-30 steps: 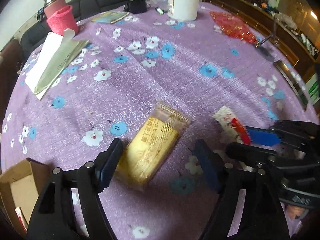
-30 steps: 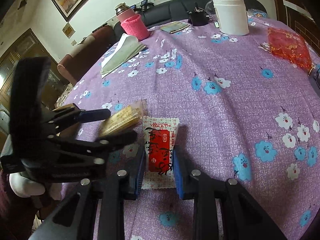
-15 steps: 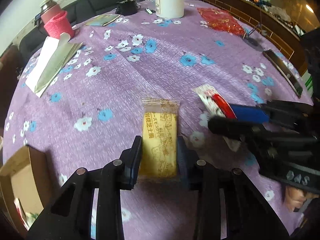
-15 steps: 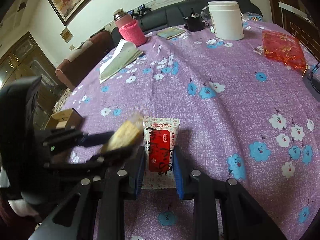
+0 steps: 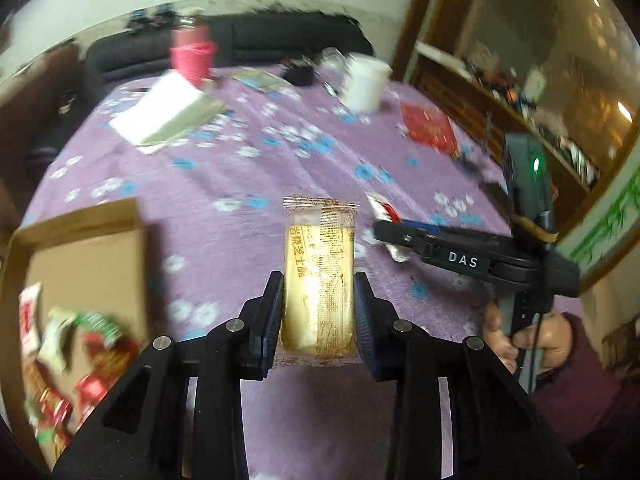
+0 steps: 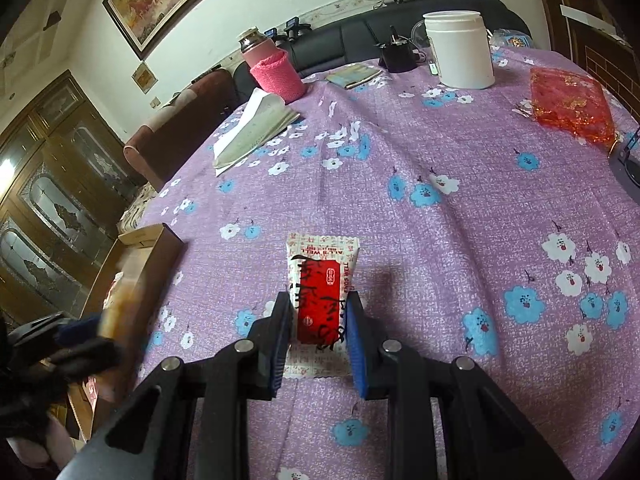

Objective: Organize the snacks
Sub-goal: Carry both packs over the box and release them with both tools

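My left gripper (image 5: 318, 308) is shut on a yellow wrapped snack bar (image 5: 318, 272) and holds it above the purple flowered tablecloth (image 5: 224, 184). A cardboard box (image 5: 80, 264) with several red and green snack packets (image 5: 96, 336) lies to its left. My right gripper (image 6: 318, 312) is shut on a white and red snack packet (image 6: 320, 284) just above the cloth. The right gripper shows in the left wrist view (image 5: 384, 228), the left gripper in the right wrist view (image 6: 80, 336), blurred, beside the box (image 6: 148, 248).
At the far side of the table stand a white jar (image 6: 460, 52), a pink-sleeved flask (image 6: 272, 68), a tissue pack (image 6: 256, 128), a booklet (image 6: 352, 76) and a red pouch (image 6: 568, 104). A dark sofa (image 6: 360, 40) lies behind.
My left gripper closed on the yellow bar, lifted it and swung left toward the cardboard box. My right gripper stayed shut on the red and white packet, hardly moving.
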